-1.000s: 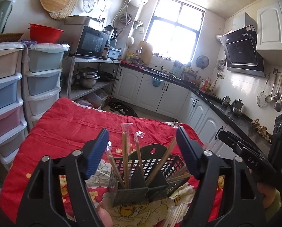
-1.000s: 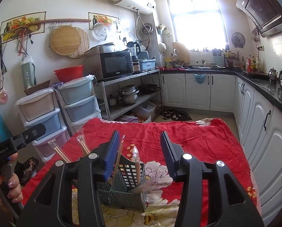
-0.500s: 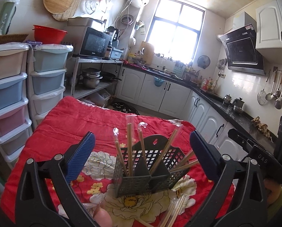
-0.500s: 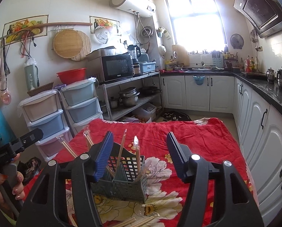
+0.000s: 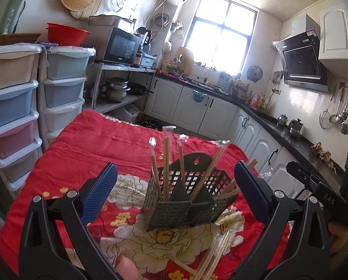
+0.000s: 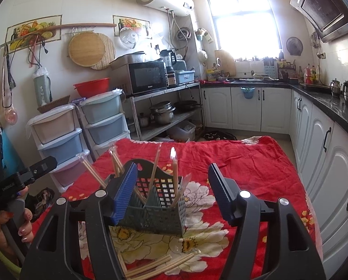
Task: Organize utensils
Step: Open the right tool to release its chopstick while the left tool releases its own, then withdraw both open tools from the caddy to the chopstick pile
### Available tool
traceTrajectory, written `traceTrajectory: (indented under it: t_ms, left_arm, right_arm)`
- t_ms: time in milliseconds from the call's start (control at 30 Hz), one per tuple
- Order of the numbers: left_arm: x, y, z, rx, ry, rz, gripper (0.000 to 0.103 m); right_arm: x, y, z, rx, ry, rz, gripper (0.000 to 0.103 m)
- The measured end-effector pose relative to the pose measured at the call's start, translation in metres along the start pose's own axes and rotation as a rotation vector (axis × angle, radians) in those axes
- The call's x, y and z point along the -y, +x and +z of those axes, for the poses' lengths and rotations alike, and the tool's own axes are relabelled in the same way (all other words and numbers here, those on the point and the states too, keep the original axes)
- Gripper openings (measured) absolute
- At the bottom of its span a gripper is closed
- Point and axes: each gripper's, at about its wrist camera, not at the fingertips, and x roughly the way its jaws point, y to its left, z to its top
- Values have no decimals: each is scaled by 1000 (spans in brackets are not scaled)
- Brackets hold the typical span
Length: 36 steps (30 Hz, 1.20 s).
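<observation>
A dark grey perforated utensil caddy (image 5: 188, 198) (image 6: 155, 207) stands on the red floral cloth, with several wrapped chopstick pairs (image 5: 165, 163) (image 6: 174, 172) upright in its compartments. More wrapped chopsticks (image 5: 211, 256) (image 6: 159, 266) lie loose on the cloth in front of it. My left gripper (image 5: 174, 193) is open wide, well back from the caddy, nothing between its fingers. My right gripper (image 6: 174, 191) is open and its jaws are opening. Its pads stand clear of the caddy, which sits just ahead between them.
The cloth-covered table (image 5: 92, 144) (image 6: 255, 158) has stacked plastic drawers (image 5: 15, 107) at its left and white cabinets (image 6: 325, 163) at its right. Each gripper's black handle, held by a hand, shows in the other view (image 5: 325, 200) (image 6: 17, 182).
Both grippers opened wider and drew back from the caddy, which now looks smaller and farther off. The loose chopsticks in front came into view.
</observation>
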Motion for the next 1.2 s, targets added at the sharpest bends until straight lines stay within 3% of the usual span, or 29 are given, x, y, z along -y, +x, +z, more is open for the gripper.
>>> traceTrajectory:
  t_ms: [1200]
  left_arm:
    - [-26,12,-76,-203,-26,58,92]
  right_arm:
    - [-6,21,-69,-226,-27,16,62]
